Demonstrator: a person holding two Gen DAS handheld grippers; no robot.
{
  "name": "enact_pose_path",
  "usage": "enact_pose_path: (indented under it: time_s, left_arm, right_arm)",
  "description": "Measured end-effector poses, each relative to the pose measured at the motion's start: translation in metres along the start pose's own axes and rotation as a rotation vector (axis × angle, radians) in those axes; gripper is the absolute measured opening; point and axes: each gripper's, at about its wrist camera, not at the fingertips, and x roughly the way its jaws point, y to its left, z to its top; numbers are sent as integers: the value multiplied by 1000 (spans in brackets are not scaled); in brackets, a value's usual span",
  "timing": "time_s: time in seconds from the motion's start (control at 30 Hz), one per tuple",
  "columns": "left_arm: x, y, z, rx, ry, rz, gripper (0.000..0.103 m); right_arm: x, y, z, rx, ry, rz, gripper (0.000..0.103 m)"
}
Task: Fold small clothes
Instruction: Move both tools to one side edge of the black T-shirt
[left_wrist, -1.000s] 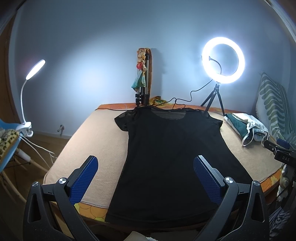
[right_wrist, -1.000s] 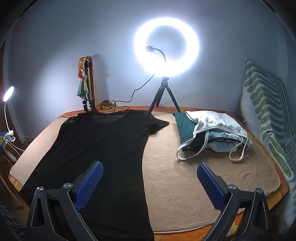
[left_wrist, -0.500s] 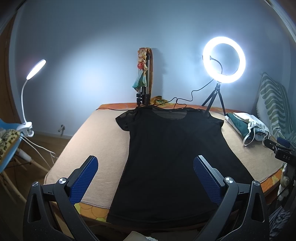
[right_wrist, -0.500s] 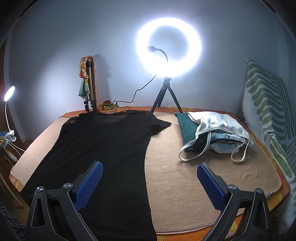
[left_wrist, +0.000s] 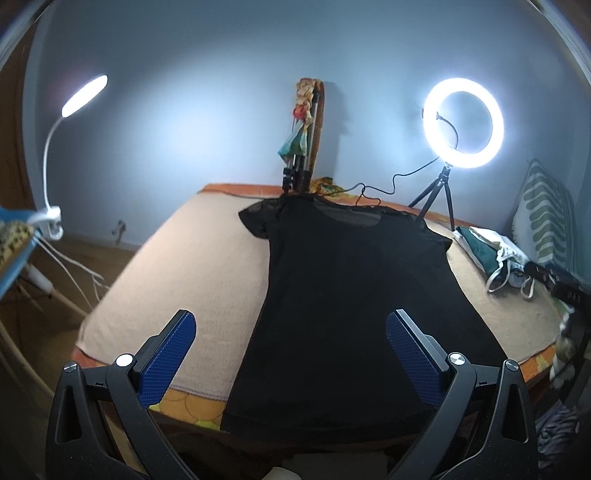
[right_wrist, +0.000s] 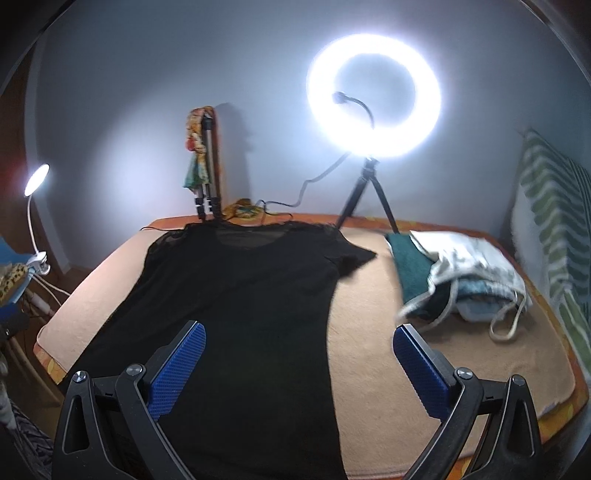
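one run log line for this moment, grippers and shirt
left gripper: open, empty | right gripper: open, empty | black shirt: flat on bed, unfolded | folded pile: beside shirt

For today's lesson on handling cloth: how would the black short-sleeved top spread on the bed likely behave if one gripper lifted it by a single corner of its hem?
The black short-sleeved top lies flat and follows the beige bed cover, so it would probably hang limp. Its see-through neckline suggests thin, light fabric. A one-corner lift would likely bunch it and spoil the flat layout.
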Motion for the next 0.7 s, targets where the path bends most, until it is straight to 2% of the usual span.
enact_pose_path:
  time_s: [0.13, 0.2, 0.23, 0.33, 0.4, 0.53, 0.7]
  left_arm:
    - [9, 20, -14, -58, 45, -16, 98]
    - [15, 29, -22, -85, 71, -32, 90]
    - [19, 32, -26, -97, 85, -34, 90]
    - [29, 40, -36, -122, 128, -44, 82]
    - [35, 41, -39, -135, 154, -59, 71]
    - [47, 42, -45, -153, 195, -80, 69]
    - [58, 47, -52, -179, 235, -93, 61]
  right_arm:
    - [3, 12, 19, 22, -50, 98, 103]
    - [5, 18, 30, 46, -74, 181, 103]
    - [9, 23, 40, 53, -65, 227, 103]
    - [20, 46, 63, 8, -33, 268, 103]
    - [26, 61, 75, -29, -22, 279, 103]
    - [47, 94, 103, -83, 34, 332, 103]
    - [84, 124, 129, -70, 114, 402, 103]
